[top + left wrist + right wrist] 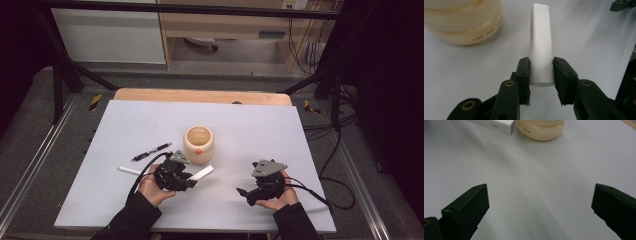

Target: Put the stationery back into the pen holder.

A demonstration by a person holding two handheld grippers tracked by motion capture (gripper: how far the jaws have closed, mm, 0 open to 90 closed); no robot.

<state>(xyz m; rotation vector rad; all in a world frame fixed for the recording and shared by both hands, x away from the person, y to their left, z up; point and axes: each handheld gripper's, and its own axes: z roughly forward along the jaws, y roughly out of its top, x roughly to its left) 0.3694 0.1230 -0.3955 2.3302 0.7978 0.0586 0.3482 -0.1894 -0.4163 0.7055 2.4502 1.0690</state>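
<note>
A slim white box (pixel 541 42) sits clamped between the two black jaws of the left tongs (pixel 541 82), its near end pinched at the pads and its length reaching out over the pale grey tabletop (pixel 260 125). In the high view the white box (pixel 202 173) juts from the left tongs (pixel 190 181) toward the middle of the tabletop, close to the front of a cream ceramic jar (pixel 199 144) with an open mouth and an orange dot on its side. The left gripper view shows the cream ceramic jar (pixel 461 22) just beside the box, red lettering running round its lower edge.

To the right and well apart, the right tongs (pixel 242 192) rest in the person's right hand (pixel 282 197) with the jaws spread wide and nothing between them; the right gripper view shows the right tongs (pixel 540 202) above bare tabletop, with the end of the white box (pixel 496 125) and the base of the jar (pixel 541 130) farther off. The left hand (pixel 152 190) cradles the left tongs. A black pen (pixel 151 151) lies left of the jar, and a white stick-like object (pixel 129 170) lies near it, closer to the left hand.
</note>
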